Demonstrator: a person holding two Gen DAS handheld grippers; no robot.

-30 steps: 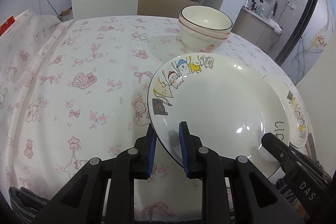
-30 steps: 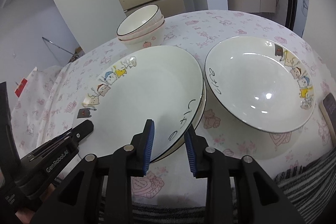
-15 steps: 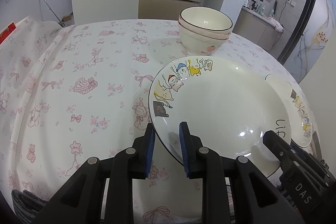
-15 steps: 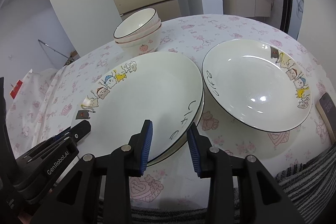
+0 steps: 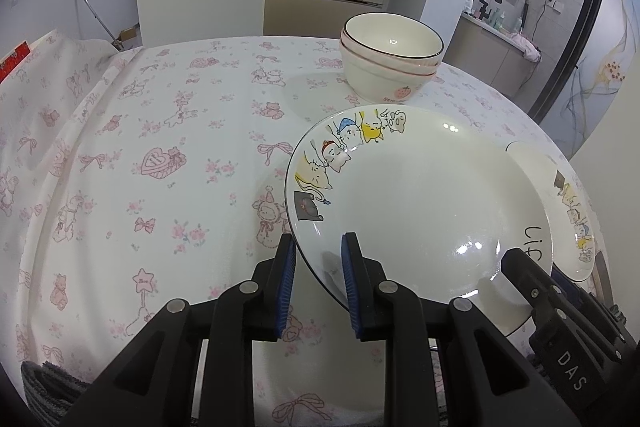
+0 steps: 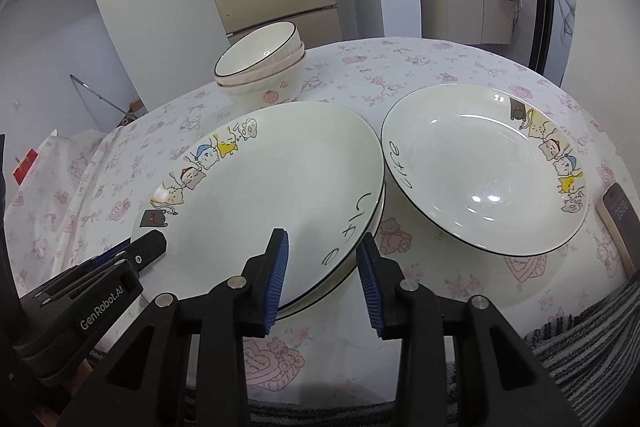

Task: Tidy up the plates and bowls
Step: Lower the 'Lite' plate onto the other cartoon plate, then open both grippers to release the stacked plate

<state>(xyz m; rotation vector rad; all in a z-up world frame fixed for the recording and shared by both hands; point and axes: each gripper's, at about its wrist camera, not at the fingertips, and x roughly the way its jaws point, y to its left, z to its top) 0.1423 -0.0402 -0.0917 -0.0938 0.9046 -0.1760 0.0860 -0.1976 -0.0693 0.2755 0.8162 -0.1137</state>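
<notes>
While the left gripper (image 5: pixel 318 279) pinches the near rim of the top plate (image 5: pixel 416 203) between its pads, the right gripper (image 6: pixel 322 277) straddles the opposite rim, jaws slack, not touching. Both should release level, so the plate seats squarely on the plate beneath (image 6: pixel 362 241).
</notes>
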